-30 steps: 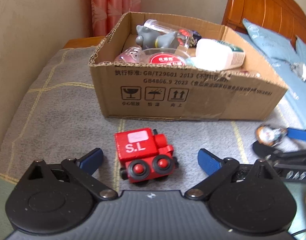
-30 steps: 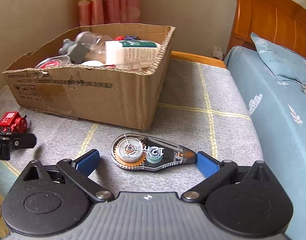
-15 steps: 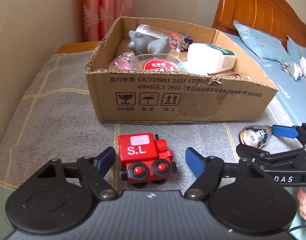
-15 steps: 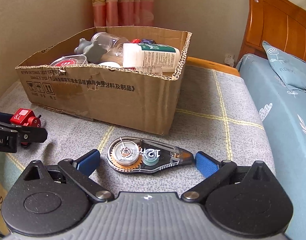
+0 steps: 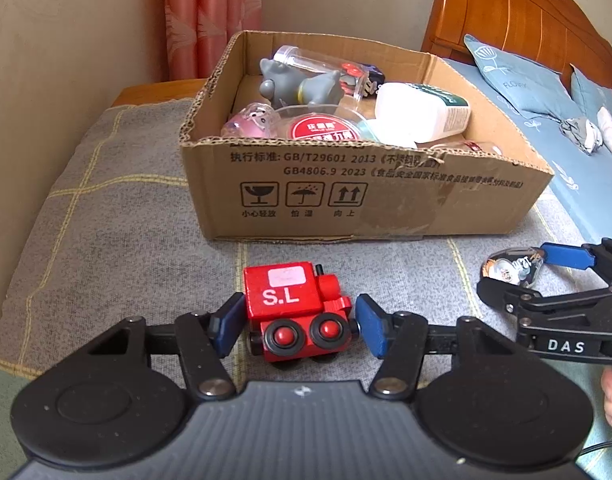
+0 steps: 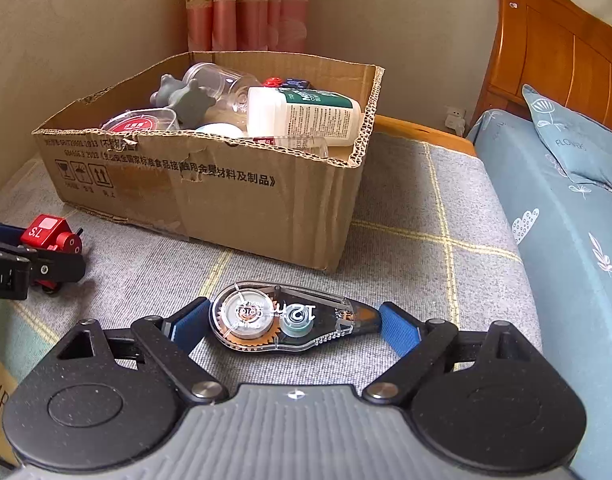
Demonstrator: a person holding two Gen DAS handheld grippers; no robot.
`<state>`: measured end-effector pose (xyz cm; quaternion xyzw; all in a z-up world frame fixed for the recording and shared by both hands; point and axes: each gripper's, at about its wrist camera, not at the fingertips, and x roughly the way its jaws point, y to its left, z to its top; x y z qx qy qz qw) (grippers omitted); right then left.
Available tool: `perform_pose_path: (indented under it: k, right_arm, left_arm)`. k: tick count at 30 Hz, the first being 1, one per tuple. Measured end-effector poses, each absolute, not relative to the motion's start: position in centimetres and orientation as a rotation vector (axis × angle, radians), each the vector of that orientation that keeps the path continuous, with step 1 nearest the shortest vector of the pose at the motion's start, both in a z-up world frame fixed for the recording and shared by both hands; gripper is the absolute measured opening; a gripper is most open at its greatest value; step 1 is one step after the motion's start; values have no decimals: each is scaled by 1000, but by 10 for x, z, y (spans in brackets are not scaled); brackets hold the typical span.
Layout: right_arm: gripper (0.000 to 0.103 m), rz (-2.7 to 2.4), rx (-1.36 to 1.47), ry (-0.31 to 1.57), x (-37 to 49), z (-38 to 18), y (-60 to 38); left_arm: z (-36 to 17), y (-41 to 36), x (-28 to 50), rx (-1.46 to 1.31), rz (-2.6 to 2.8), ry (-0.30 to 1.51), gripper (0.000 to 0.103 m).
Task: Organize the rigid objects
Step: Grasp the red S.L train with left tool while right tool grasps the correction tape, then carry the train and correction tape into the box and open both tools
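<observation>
A red toy train (image 5: pixel 295 314) marked "S.L" sits on the grey blanket. My left gripper (image 5: pixel 295 326) has closed its blue pads against both sides of the train. It also shows in the right wrist view (image 6: pixel 51 236). A clear correction tape dispenser (image 6: pixel 293 316) lies on the blanket between the blue pads of my right gripper (image 6: pixel 295 324), which touch its two ends. The dispenser also shows in the left wrist view (image 5: pixel 512 268). An open cardboard box (image 5: pixel 386 192) stands just behind both objects.
The box (image 6: pixel 225 184) holds a grey toy animal (image 5: pixel 297 82), a clear jar, a white bottle (image 6: pixel 306 116), a red-lidded tub (image 5: pixel 322 132) and a pink ball. A bed with blue bedding (image 6: pixel 566 220) and a wooden headboard is on the right. A wall and curtain stand behind.
Both grippers have closed inward: the left pads from wide apart onto the train's sides, the right pads onto the dispenser's ends. Both cameras have risen a little.
</observation>
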<state>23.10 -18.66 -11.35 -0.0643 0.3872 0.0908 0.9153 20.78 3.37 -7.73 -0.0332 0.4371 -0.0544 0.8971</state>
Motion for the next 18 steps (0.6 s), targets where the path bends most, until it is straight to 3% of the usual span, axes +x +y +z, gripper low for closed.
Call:
perform_pose_path:
  k: [18]
  right_arm:
    - [93, 398, -257, 756, 208, -49, -193]
  left_arm:
    - [-47, 54, 189, -64, -144, 933, 59]
